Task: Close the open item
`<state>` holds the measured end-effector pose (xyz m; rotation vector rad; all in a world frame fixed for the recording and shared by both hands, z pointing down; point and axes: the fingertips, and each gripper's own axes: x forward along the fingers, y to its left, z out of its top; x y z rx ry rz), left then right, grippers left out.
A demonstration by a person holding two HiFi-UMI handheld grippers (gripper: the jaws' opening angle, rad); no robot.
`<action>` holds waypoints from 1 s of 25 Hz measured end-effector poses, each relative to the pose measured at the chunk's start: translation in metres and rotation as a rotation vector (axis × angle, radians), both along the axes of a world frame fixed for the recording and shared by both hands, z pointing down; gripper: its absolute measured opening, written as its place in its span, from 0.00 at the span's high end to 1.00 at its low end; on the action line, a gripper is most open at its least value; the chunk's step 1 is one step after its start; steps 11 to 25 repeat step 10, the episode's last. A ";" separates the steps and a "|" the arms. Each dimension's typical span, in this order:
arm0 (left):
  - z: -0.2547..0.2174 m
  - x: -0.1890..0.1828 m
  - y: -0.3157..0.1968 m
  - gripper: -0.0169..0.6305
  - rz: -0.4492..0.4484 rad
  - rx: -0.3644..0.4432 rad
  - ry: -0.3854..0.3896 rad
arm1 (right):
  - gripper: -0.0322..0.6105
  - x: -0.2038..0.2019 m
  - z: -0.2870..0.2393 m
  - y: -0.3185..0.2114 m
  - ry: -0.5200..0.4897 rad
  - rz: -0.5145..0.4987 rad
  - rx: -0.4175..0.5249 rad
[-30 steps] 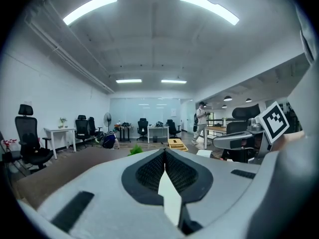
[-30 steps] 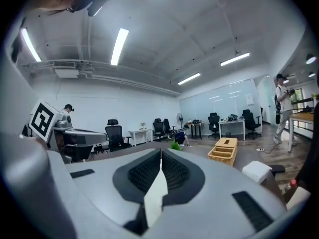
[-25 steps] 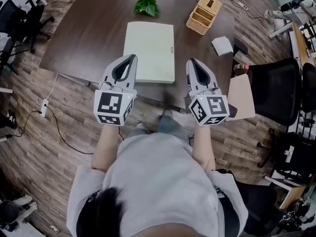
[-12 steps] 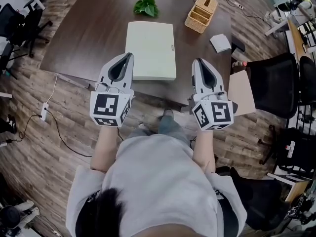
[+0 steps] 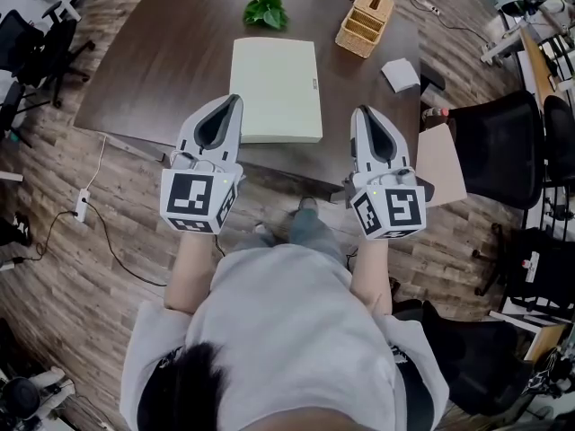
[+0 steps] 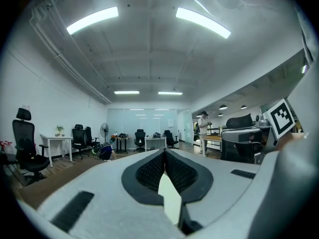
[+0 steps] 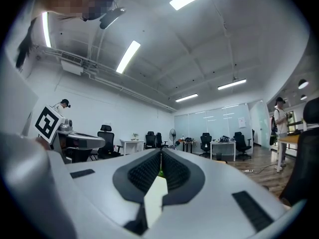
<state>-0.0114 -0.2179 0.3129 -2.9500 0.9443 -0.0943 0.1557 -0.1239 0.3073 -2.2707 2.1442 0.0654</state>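
Head view: my left claw (image 5: 235, 100) and right claw (image 5: 362, 110) have lifted a little toward me over the last second, on either side of the case's near end. The case (image 5: 274, 88) lies flat and shut mid-desk (image 5: 162, 52), so I judge the closing done. Left gripper view: jaws pressed together, holding nothing, office beyond. Right gripper view: likewise closed and empty. Only the head view shows the case.
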 end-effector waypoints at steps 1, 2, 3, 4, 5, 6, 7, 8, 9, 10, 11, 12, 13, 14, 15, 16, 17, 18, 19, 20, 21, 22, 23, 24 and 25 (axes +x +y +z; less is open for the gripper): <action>-0.001 -0.001 0.000 0.96 0.000 -0.001 0.003 | 0.93 -0.001 -0.001 0.000 0.002 -0.001 0.002; -0.002 -0.002 0.000 0.96 0.001 0.000 0.004 | 0.93 -0.003 -0.002 0.000 0.003 -0.002 0.003; -0.003 -0.003 0.001 0.96 0.001 0.000 0.004 | 0.93 -0.004 -0.003 0.001 0.005 -0.004 0.004; -0.004 -0.003 0.001 0.96 0.001 0.001 0.004 | 0.93 -0.005 -0.003 0.001 0.008 -0.006 0.005; -0.005 -0.003 0.002 0.96 0.002 0.002 0.005 | 0.93 -0.005 -0.004 0.001 0.010 -0.007 0.006; -0.005 -0.003 0.002 0.96 0.002 0.003 0.006 | 0.93 -0.006 -0.004 0.002 0.010 -0.005 0.007; -0.005 -0.003 0.003 0.96 0.002 0.004 0.007 | 0.93 -0.006 -0.004 0.003 0.009 -0.003 0.008; -0.005 -0.003 0.004 0.96 0.003 0.006 0.007 | 0.93 -0.006 -0.004 0.003 0.009 -0.003 0.009; -0.005 -0.003 0.005 0.96 0.003 0.007 0.008 | 0.93 -0.006 -0.004 0.004 0.009 -0.004 0.010; -0.005 -0.003 0.005 0.96 0.003 0.008 0.008 | 0.93 -0.007 -0.004 0.004 0.009 -0.005 0.011; -0.005 -0.003 0.005 0.96 0.003 0.008 0.008 | 0.93 -0.007 -0.004 0.004 0.009 -0.005 0.011; -0.005 -0.003 0.005 0.96 0.003 0.008 0.008 | 0.93 -0.007 -0.004 0.004 0.009 -0.005 0.011; -0.005 -0.003 0.005 0.96 0.003 0.008 0.008 | 0.93 -0.007 -0.004 0.004 0.009 -0.005 0.011; -0.005 -0.003 0.005 0.96 0.003 0.008 0.008 | 0.93 -0.007 -0.004 0.004 0.009 -0.005 0.011; -0.005 -0.003 0.005 0.96 0.003 0.008 0.008 | 0.93 -0.007 -0.004 0.004 0.009 -0.005 0.011; -0.005 -0.003 0.005 0.96 0.003 0.008 0.008 | 0.93 -0.007 -0.004 0.004 0.009 -0.005 0.011; -0.005 -0.003 0.005 0.96 0.003 0.008 0.008 | 0.93 -0.007 -0.004 0.004 0.009 -0.005 0.011; -0.005 -0.003 0.005 0.96 0.003 0.008 0.008 | 0.93 -0.007 -0.004 0.004 0.009 -0.005 0.011; -0.005 -0.003 0.005 0.96 0.003 0.008 0.008 | 0.93 -0.007 -0.004 0.004 0.009 -0.005 0.011; -0.005 -0.003 0.005 0.96 0.003 0.008 0.008 | 0.93 -0.007 -0.004 0.004 0.009 -0.005 0.011; -0.005 -0.003 0.005 0.96 0.003 0.008 0.008 | 0.93 -0.007 -0.004 0.004 0.009 -0.005 0.011; -0.005 -0.003 0.005 0.96 0.003 0.008 0.008 | 0.93 -0.007 -0.004 0.004 0.009 -0.005 0.011; -0.005 -0.003 0.005 0.96 0.003 0.008 0.008 | 0.93 -0.007 -0.004 0.004 0.009 -0.005 0.011; -0.005 -0.003 0.005 0.96 0.003 0.008 0.008 | 0.93 -0.007 -0.004 0.004 0.009 -0.005 0.011; -0.005 -0.003 0.005 0.96 0.003 0.008 0.008 | 0.93 -0.007 -0.004 0.004 0.009 -0.005 0.011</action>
